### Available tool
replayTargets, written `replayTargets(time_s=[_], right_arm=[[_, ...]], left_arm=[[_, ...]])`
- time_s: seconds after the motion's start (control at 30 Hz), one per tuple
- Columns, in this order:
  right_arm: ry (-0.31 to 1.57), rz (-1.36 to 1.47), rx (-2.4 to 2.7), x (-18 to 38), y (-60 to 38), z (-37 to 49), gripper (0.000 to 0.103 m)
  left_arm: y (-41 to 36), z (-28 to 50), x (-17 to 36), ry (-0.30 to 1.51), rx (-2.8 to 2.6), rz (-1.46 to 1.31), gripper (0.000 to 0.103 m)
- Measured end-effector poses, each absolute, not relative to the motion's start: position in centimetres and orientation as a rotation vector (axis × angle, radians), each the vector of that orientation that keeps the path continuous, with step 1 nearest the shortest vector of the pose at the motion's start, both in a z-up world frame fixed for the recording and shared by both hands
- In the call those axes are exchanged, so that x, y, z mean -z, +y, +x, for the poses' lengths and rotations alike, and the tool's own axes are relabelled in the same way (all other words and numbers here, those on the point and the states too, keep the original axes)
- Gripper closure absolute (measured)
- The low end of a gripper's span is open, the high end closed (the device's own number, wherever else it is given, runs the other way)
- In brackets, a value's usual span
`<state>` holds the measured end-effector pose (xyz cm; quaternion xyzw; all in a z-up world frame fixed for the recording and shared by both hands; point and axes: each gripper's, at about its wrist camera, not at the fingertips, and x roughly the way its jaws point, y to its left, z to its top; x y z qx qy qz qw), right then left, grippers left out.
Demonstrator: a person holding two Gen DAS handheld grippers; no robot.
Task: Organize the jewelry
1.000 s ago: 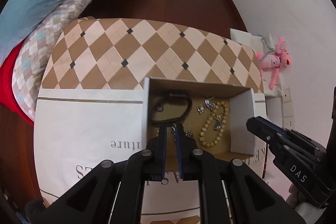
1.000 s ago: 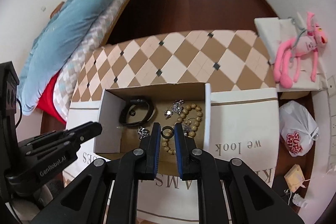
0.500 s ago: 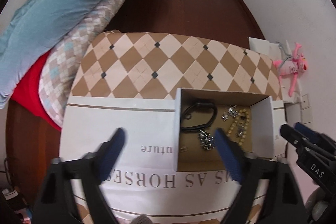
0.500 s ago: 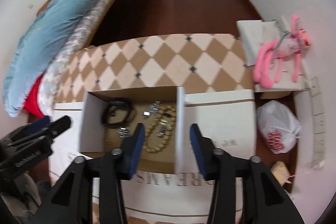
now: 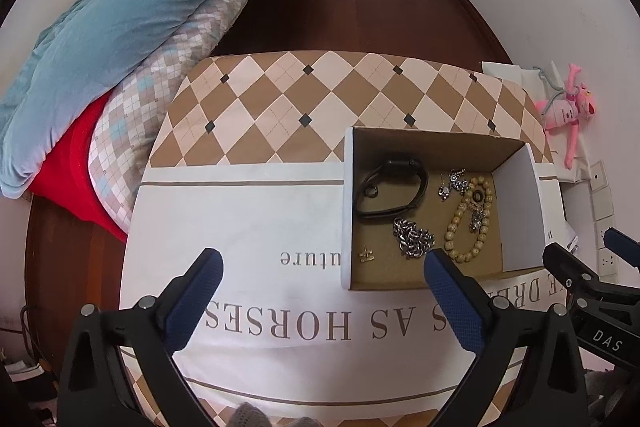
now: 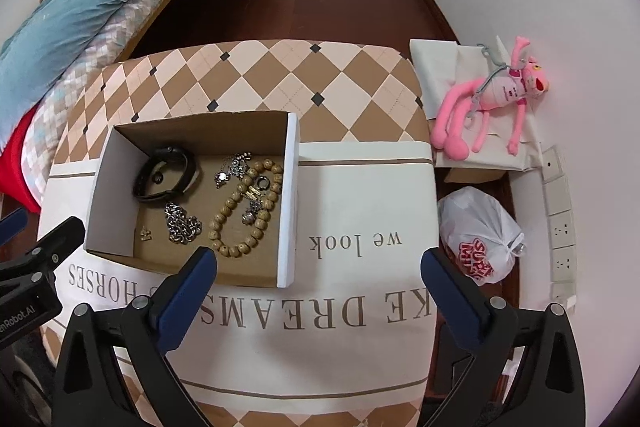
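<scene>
Bedroom flooring of dark wood is framing a tabletop (image 6: 360, 95) draped in diamond-patterned, lettered cloth, where an open cardboard box (image 6: 290, 195) is sitting with all the jewelry lying loose on its floor. Both the left hand-held gripper (image 5: 320, 267) and right hand-held gripper (image 6: 318, 261) are hovering spread wide, holding nothing. Largest first, the springy black band (image 6: 166, 175) is offering a firm rim to pinch, the hard, rolling wooden bead bracelet (image 6: 244, 207) wants gripping across its strand, while the limp, slippery steel chain (image 6: 182, 223) and what is possibly a tiny gold charm (image 6: 145, 234) are needing delicate tip pinches.

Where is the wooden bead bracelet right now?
The wooden bead bracelet lies inside the cardboard box, toward its right wall in the right wrist view, right of the silver chain.
</scene>
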<state>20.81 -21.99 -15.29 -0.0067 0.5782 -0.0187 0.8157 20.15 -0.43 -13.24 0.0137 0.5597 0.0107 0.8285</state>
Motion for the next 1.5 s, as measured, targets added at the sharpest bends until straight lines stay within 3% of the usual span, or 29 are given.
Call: replayTargets(time_s=[0.4, 1.0, 1.5], right_arm=[[1.134, 0.027, 0.057, 10.2, -22.3, 16.3, 0.000], [0.836, 0.031, 0.077, -4.3, -22.4, 3.3, 0.000], [0.752, 0.021, 0.058, -9.8, -21.2, -1.7, 0.000]], left_arm=[[-0.4, 14.9, 7.7, 1.089, -0.025, 0.015, 0.000], [-0.7, 4.4, -5.1, 0.845, 0.039, -0.008, 0.000], [0.1, 1.1, -7.7, 0.825, 0.021, -0.020, 0.000]])
